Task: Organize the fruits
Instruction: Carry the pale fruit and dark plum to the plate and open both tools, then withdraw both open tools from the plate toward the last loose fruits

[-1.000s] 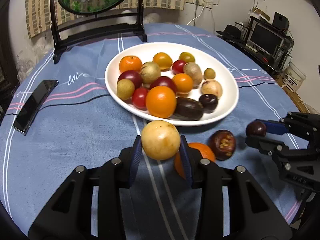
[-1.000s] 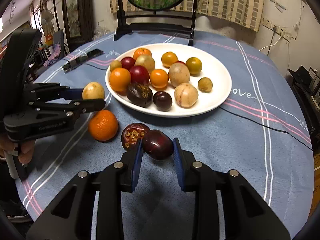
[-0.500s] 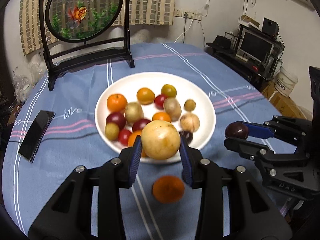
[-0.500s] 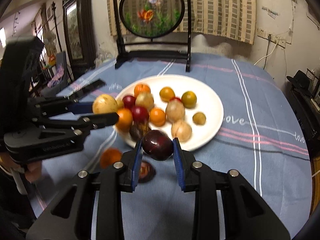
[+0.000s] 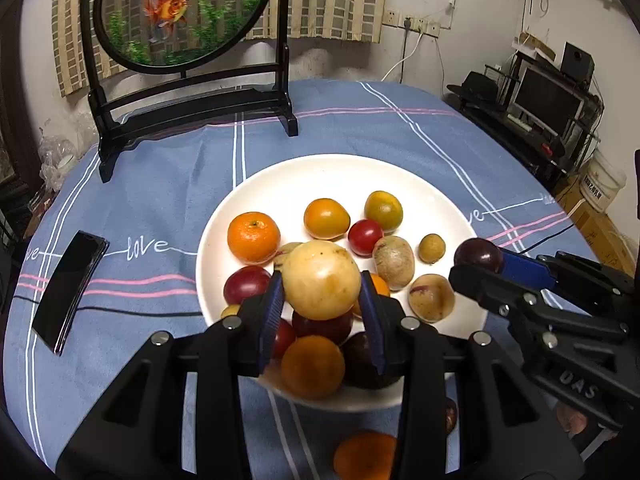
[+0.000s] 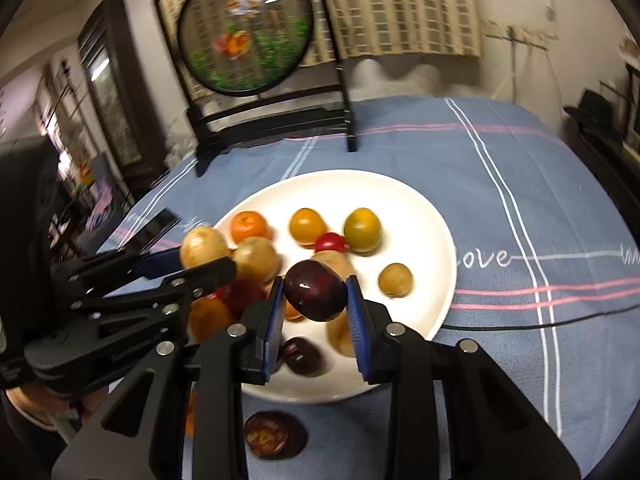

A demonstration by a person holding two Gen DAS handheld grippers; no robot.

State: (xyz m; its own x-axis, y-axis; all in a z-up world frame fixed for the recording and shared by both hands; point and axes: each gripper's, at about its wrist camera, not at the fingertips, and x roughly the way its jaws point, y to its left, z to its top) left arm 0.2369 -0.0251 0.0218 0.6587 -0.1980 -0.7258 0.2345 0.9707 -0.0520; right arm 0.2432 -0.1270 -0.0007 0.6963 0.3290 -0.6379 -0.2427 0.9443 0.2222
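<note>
My left gripper point(image 5: 322, 288) is shut on a pale yellow round fruit point(image 5: 321, 279), held above the near side of the white plate point(image 5: 304, 172). My right gripper point(image 6: 316, 292) is shut on a dark purple fruit point(image 6: 316, 290) above the same plate point(image 6: 424, 216); it also shows at the right of the left wrist view as a right gripper point(image 5: 476, 260). The plate holds several oranges, red, yellow and dark fruits. On the cloth by the plate's near rim lie an orange point(image 5: 362, 454) and a dark brown fruit point(image 6: 274, 434).
A black phone point(image 5: 70, 290) lies on the blue tablecloth at the left. A round fish picture on a black stand point(image 5: 192, 92) is at the table's far side. A black cable point(image 6: 540, 322) crosses the cloth on the right. A hand point(image 6: 32, 404) holds the left gripper.
Both grippers rose and moved forward from beside the loose fruits to above the plate, each keeping its fruit. The orange and dark brown fruit stayed on the cloth. The right gripper rolled.
</note>
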